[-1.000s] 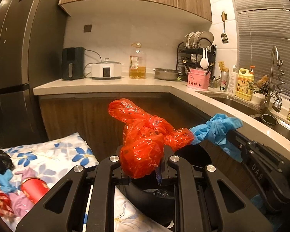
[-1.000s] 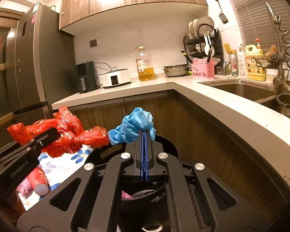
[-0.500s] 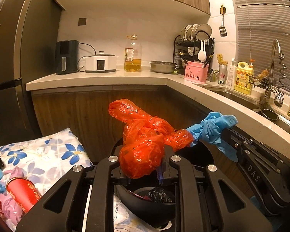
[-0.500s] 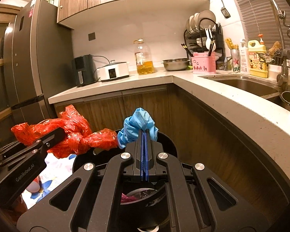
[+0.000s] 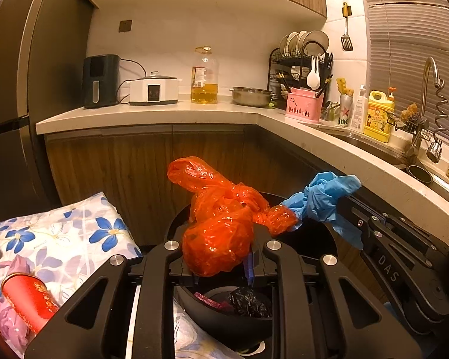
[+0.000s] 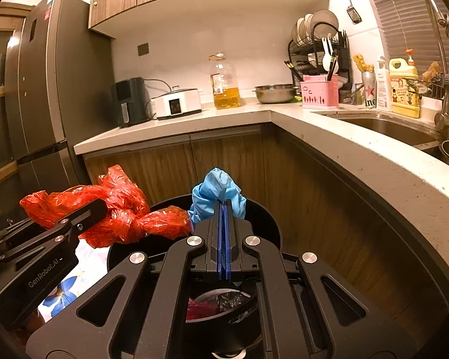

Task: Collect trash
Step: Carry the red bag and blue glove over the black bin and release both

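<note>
2 hand-held grippers, left (image 5: 221, 257) clamping red bag (image 5: 218, 224), right (image 6: 223, 209) clamping blue glove (image 6: 218, 193), above bin rim (image 6: 266, 218).

Glossy crinkled red plastic bag (image 5: 221, 227), matt blue glove (image 6: 217, 194), probably rubber, wood-grain cabinets (image 5: 140, 164), speckled stone-like counter (image 6: 374, 155).

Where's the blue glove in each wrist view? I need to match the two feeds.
Left wrist: blue glove right of centre, held by the right gripper, touching the red bag.
Right wrist: centre, pinched above the black bin.
Shared landmark: oil bottle on the counter.
</note>
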`<state>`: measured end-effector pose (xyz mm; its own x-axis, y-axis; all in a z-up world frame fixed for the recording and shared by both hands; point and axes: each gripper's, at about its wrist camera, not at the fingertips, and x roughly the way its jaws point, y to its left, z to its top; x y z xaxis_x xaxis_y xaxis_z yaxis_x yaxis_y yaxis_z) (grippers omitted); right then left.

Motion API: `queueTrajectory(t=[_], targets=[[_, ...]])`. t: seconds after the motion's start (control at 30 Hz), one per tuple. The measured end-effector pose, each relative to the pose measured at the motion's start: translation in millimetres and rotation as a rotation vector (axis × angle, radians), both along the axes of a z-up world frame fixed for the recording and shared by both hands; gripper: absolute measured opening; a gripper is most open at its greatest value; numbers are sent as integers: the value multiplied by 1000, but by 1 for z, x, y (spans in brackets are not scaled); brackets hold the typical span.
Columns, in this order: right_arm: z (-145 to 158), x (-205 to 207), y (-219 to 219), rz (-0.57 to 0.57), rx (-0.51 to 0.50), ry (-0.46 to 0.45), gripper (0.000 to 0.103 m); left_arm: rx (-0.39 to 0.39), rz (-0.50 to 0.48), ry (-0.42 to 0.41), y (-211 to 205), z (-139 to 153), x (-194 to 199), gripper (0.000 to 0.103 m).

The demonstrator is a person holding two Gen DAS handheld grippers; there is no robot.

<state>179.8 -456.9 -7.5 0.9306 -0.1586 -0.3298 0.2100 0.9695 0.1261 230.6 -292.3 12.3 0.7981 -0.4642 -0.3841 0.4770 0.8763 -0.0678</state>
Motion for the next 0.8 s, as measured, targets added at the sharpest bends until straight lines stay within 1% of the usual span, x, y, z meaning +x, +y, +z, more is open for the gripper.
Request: queueTrajectory(t=[0.07, 0.13, 0.2, 0.23, 0.27, 0.33, 0.4, 0.47, 0.5, 0.63, 0.7, 0.77, 0.8], targets=[[-1, 2, 0, 1, 0, 6, 2, 6, -4, 2, -1, -2, 1, 23], [-1, 3, 0, 1, -3, 12, 2, 8, -4, 4, -2, -3, 2, 30], [-1, 5, 0, 0, -7, 18, 2, 4, -3, 6, -1, -3, 3, 43], [-1, 6, 0, 1, -8, 21, 3, 0, -1, 7, -1, -4, 4, 47], [-2, 7, 1, 1, -10, 23, 3, 0, 0, 8, -1, -4, 4, 49], [-2, 8, 0, -2, -13, 27, 5, 1, 10, 7, 1, -4, 5, 64], [-2, 9, -1, -4, -10, 34, 11, -6, 15, 7, 5, -5, 5, 67], [-3, 10, -1, -6, -8, 39, 24, -7, 23, 13, 7, -6, 5, 71], [-3, 11, -2, -7, -8, 41, 26, -8, 32, 14, 9, -6, 5, 73], [-4, 10, -1, -12, -6, 41, 42, -11, 67, 24, 17, -8, 7, 80], [-3, 8, -1, -15, -4, 38, 47, -15, 76, 29, 21, -8, 7, 82], [-2, 6, 0, -18, -7, 36, 60, -14, 87, 28, 24, -8, 6, 86], [-2, 5, 1, -17, -6, 33, 63, -14, 91, 25, 25, -8, 4, 86]])
